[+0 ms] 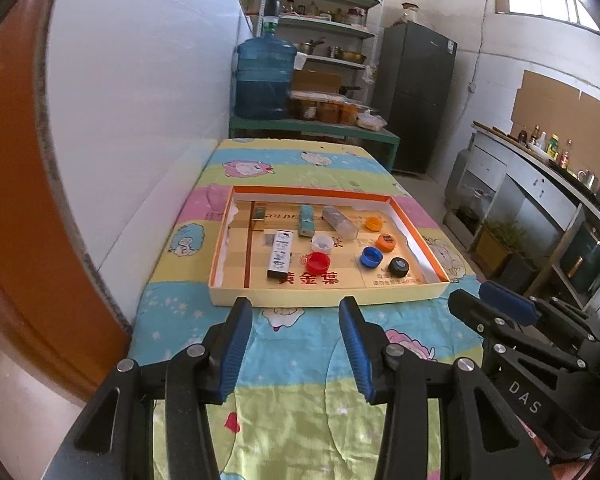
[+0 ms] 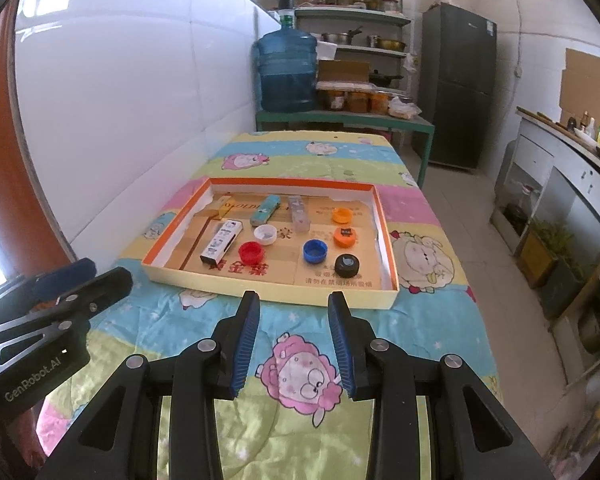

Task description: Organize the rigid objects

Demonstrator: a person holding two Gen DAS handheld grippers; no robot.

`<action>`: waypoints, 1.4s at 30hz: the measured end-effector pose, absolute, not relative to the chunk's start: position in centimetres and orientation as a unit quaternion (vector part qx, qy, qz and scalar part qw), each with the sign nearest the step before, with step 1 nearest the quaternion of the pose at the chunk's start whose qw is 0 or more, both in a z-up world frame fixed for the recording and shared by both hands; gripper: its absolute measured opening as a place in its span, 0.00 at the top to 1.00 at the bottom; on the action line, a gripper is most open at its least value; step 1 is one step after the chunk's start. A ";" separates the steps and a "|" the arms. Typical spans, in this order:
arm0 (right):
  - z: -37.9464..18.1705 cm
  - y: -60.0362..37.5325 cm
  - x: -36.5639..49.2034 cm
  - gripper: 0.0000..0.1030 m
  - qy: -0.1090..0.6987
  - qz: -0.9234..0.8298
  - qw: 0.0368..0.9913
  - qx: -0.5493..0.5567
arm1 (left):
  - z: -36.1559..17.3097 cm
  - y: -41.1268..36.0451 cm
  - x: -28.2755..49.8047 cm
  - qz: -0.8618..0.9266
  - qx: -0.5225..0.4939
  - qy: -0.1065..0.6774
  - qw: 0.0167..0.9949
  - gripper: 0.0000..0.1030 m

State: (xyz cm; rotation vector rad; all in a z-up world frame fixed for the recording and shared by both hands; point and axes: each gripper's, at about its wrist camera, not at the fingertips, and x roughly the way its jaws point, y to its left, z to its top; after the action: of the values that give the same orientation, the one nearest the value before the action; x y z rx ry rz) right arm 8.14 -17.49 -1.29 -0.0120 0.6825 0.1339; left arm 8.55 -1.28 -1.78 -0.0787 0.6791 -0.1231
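A shallow cardboard box lid with an orange rim and cream outer walls [image 1: 419,237] lies on a table covered by a pastel cartoon-sheep cloth [image 1: 308,364], about midway along the table and close to the white wall on the left. Inside it, toward the left, a white rectangular box with black print [image 1: 279,254] lies lengthwise, with a small gold packet [image 1: 259,213] beyond it near the far left corner. In the middle sit a red plastic bottle cap [image 1: 318,262] near the front wall and a white bottle cap [image 1: 322,243] just beyond it; farther back lie a teal patterned rectangular case [image 1: 307,220] and a clear plastic tube-like container [image 1: 340,221], side by side but apart. On the right are a blue bottle cap [image 1: 371,257], a black round cap [image 1: 398,267] nearest the front right corner, an orange cap with a dark mark on top [image 1: 386,242] and a smaller plain orange cap [image 1: 373,223] farthest back. The left gripper [image 1: 296,308] hangs over the cloth just short of the lid's near wall, its blue-padded fingers [image 1: 233,352] standing roughly half apart with nothing between them. The right gripper [image 2: 294,300] hovers beside it on the right, also short of the near wall, its fingers somewhat closer together and likewise empty. Beyond the table stand a blue water jug [image 1: 265,76], a green shelf rack of pots and jars [image 1: 328,28] and a dark refrigerator [image 1: 416,96].
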 end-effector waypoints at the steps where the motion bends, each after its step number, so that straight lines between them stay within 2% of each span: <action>1: -1.2 -17.5 7.9 0.65 0.333 0.065 0.941 -0.005 | -1.7 -1.2 8.2 -0.058 -0.041 0.331 0.941 0.56; 25: 2.3 -15.6 1.1 0.63 0.286 0.045 0.957 -0.019 | 2.1 -1.7 1.6 0.003 -0.014 0.265 0.964 0.56; 28: 2.8 -15.2 0.3 0.59 0.274 0.041 0.960 -0.029 | 2.3 -1.7 1.4 0.004 -0.014 0.261 0.965 0.56; 42: 3.5 -16.1 -0.3 0.59 0.272 0.010 0.962 0.000 | 2.2 -1.4 1.4 -0.009 -0.017 0.268 0.963 0.56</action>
State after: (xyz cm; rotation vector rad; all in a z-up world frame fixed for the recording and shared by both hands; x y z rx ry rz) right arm -0.28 -16.07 3.46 -0.0004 0.5517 0.0208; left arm 1.36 -1.38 2.25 -0.0344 0.5419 -0.0190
